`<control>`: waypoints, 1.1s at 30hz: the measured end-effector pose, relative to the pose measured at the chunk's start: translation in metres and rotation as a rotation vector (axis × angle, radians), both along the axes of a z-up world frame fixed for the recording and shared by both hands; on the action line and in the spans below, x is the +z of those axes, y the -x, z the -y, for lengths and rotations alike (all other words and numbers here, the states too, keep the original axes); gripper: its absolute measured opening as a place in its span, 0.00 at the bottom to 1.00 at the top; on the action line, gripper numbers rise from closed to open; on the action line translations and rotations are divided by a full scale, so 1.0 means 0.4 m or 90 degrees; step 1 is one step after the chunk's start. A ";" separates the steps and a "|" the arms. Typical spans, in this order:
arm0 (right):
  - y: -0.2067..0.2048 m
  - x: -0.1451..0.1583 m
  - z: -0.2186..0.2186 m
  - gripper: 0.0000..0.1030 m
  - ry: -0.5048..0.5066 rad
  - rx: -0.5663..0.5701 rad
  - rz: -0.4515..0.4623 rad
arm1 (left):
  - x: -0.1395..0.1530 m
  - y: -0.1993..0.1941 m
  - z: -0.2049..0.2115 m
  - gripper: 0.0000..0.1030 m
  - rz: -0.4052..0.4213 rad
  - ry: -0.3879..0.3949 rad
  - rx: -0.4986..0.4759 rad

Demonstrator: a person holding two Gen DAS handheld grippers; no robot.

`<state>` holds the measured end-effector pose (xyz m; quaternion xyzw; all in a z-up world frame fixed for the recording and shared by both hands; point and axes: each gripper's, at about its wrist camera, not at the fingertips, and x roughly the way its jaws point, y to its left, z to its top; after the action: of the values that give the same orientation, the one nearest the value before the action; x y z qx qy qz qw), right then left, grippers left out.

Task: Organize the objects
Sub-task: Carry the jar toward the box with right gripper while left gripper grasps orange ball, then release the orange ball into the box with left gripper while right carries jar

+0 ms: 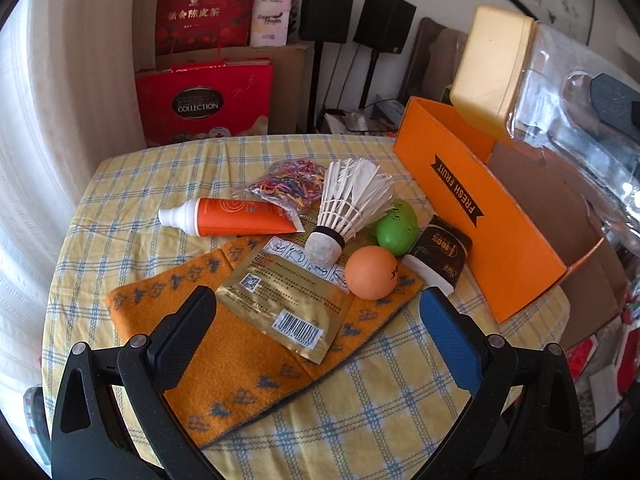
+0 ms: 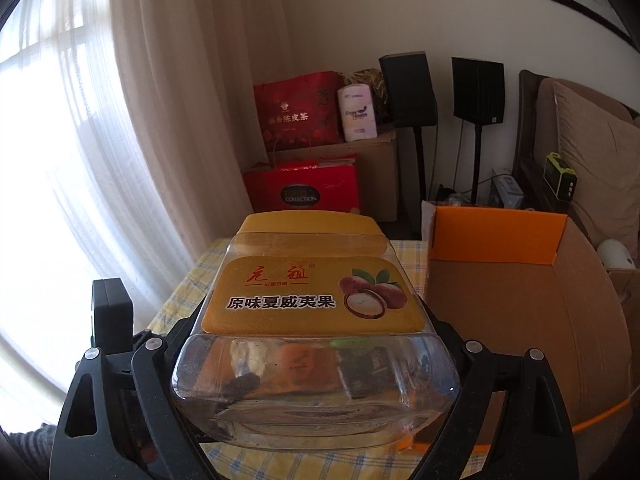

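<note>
My left gripper (image 1: 316, 300) stands open over an orange patterned cloth (image 1: 240, 364) and a gold sachet (image 1: 292, 296), touching neither. Beyond them lie a shuttlecock (image 1: 352, 204), an orange ball (image 1: 370, 272), a green egg-shaped ball (image 1: 396, 226), an orange tube (image 1: 236, 220), a bag of coloured rubber bands (image 1: 288, 184) and a small dark bottle (image 1: 440, 256). My right gripper (image 2: 316, 320) is shut on a clear jar (image 2: 316, 300) with a yellow lid, lying sideways; its fingertips are hidden behind it. In the left wrist view the jar (image 1: 496, 68) hangs above the orange box (image 1: 480, 216).
The open orange "FRESH FRUIT" box (image 2: 496, 236) stands at the table's right side, cardboard-brown inside. The checked tablecloth (image 1: 120, 208) covers the table. Red gift bags (image 1: 204, 104), two black speakers on stands (image 1: 384, 20) and a curtain (image 2: 160, 120) stand behind.
</note>
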<state>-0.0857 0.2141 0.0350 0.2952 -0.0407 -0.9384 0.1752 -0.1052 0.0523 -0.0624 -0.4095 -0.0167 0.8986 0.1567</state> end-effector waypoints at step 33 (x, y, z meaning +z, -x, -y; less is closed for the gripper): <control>-0.073 -0.003 -0.220 0.88 -0.001 -0.118 -0.015 | 0.009 0.029 -0.123 0.35 0.004 -0.008 -0.070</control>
<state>-0.0564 0.3022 0.0338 0.2796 -0.0648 -0.9539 0.0881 -0.1168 0.1014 -0.0590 -0.4120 -0.0001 0.8871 0.2079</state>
